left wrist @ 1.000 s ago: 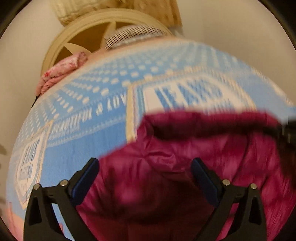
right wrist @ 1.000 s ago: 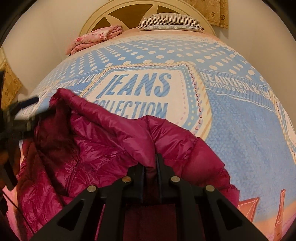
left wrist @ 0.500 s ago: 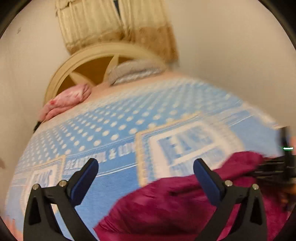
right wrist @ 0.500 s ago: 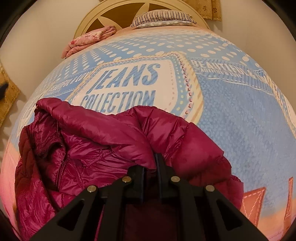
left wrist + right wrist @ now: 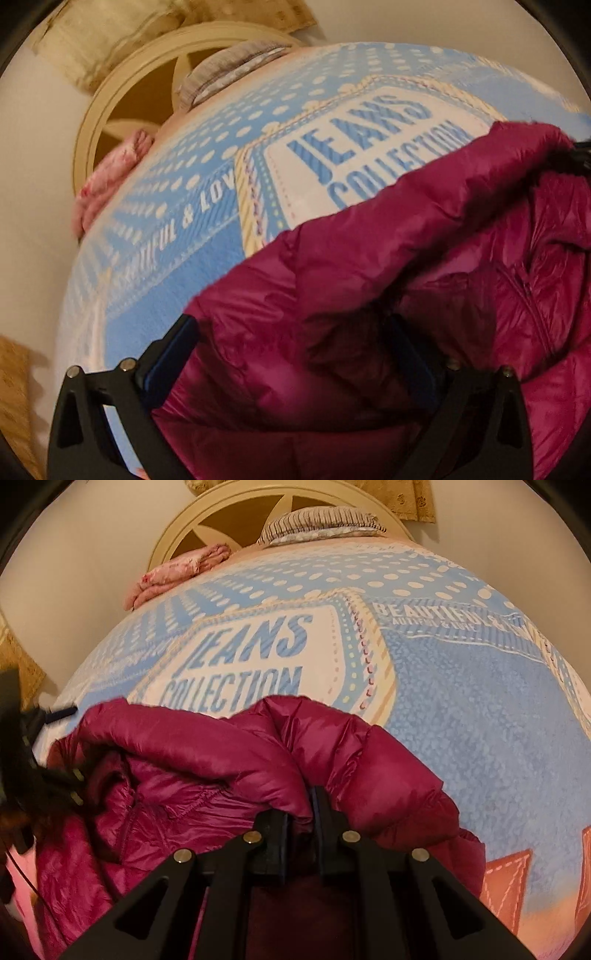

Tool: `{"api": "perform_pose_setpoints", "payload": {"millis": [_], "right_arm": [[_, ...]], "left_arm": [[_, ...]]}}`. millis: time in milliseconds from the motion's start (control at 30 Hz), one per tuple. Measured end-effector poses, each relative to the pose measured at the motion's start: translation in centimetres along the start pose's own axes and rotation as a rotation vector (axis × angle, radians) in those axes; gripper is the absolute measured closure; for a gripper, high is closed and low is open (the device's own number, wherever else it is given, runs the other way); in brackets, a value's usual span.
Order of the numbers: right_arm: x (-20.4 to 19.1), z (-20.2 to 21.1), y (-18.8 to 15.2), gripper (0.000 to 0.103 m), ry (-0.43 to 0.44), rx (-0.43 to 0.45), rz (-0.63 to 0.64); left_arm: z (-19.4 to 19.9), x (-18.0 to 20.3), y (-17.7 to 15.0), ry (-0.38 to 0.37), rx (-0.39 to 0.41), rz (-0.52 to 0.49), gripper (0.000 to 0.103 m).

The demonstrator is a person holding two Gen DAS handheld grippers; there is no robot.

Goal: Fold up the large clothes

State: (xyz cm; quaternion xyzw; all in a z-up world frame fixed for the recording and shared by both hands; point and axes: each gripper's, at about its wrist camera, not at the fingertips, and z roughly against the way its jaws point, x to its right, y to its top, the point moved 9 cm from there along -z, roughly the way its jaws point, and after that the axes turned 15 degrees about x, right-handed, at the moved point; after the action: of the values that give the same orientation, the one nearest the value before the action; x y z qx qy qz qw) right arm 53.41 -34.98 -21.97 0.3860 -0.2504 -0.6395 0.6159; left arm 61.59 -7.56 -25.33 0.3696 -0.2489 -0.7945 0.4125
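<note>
Warm dim indoor light, strong fisheye bulge, dark vignetted corners, slight motion blur

Blue bedspread (image 5: 461,709), cream headboard (image 5: 236,506), plain wall (image 5: 92,546); curtain (image 5: 417,498)

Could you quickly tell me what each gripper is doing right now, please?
Left gripper: open, jaws wide around a fold of the magenta puffer jacket, not clamped.
Right gripper: shut on the jacket.

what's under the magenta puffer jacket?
The magenta puffer jacket lies on the blue "JEANS COLLECTION" bedspread, covering the lower edge of its lettering. Whatever else sits beneath is hidden. The right gripper pinches a fold.
</note>
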Motion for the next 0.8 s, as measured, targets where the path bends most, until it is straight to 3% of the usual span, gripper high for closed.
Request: {"api": "perform_pose_setpoints", "payload": {"millis": [67,100,233,400,433,500,567,700,800], "right_arm": [[-0.1,1.8,1.2,0.045,-0.031,0.050,0.003],[-0.3,2.7,1.9,0.041,-0.029,0.080,-0.004],[-1.8,5.4,5.8,0.040,0.002,0.190,-0.075],[-5.0,0.7,9.5,0.040,0.057,0.144,-0.145],[-6.1,-1.7,9.1,0.040,0.056,0.068,-0.125],[-7.1,-4.0,7.7,0.040,0.031,0.004,-0.079],[-7.6,-5.4,5.2,0.040,0.034,-0.056,-0.067],[-7.2,-5.4,1.3,0.041,0.017,-0.068,0.019],[-6.5,-5.4,0.4,0.041,0.023,-0.048,-0.008]], "left_arm": [[-0.3,-0.5,-0.2,-0.022,-0.005,0.068,0.000],[-0.4,-0.6,-0.4,-0.028,-0.004,0.090,0.000],[-0.6,-0.4,-0.6,-0.029,0.017,0.118,0.000],[-0.3,-0.3,-1.0,-0.017,0.044,0.131,0.000],[0.0,-0.3,-0.9,-0.016,0.049,0.130,0.000],[1.2,-0.6,-0.4,-0.037,0.082,0.160,0.000],[3.8,-1.9,1.0,-0.100,0.173,0.262,0.000],[6.5,-5.4,4.8,-0.077,0.321,0.412,0.000],[4.7,-3.8,6.4,-0.068,0.286,0.375,0.000]]}}
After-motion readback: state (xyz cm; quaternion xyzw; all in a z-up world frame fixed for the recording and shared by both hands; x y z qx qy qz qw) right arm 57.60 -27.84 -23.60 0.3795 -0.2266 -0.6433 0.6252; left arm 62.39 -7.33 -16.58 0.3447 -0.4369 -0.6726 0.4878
